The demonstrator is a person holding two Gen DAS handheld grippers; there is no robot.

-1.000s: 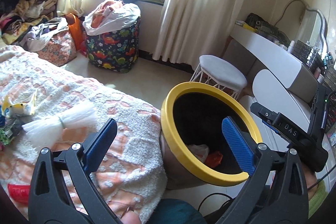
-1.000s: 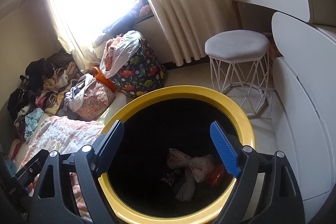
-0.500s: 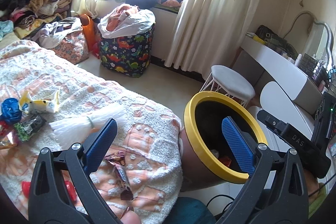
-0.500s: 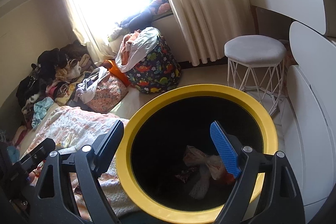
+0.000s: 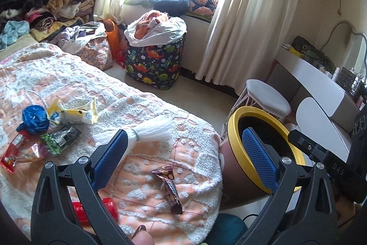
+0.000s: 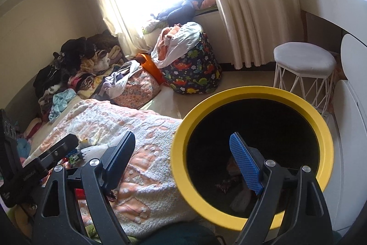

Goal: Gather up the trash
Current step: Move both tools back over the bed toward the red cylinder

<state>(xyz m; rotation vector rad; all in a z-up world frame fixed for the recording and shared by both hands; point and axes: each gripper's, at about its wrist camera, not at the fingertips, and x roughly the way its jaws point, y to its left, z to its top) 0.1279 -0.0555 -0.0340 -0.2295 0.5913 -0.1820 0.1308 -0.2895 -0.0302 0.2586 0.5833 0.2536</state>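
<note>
Trash on the bedspread [image 5: 160, 111], brown wrapper [image 5: 168, 185] between wide, empty left gripper [image 5: 183, 160] fingers, white straw bundle [image 5: 146, 130] nearby, yellow-rimmed bin [image 6: 252, 160] beside bed, right gripper [image 6: 183, 164] wide, empty.

bin [image 6: 323, 137]: yellow rim, black inside, brown outer wall
bedspread [image 5: 68, 82]: white fleece with a peach patchwork pattern
laundry bag [image 5: 156, 63]: dark navy, printed with dinosaurs in green, orange and yellow
curtain [image 5: 250, 15]: cream
stool [image 6: 305, 59]: pale grey seat, white wire legs
left gripper [image 5: 183, 155]: black frame, blue ribbed pads
candy wrapper [image 5: 169, 187]: dark brown, glossy
crumpled bag [image 5: 34, 118]: blue
carton [image 5: 75, 114]: yellow and white
straw bundle [image 5: 146, 130]: white, pale green band
floral bag [image 5: 96, 54]: pink
</note>
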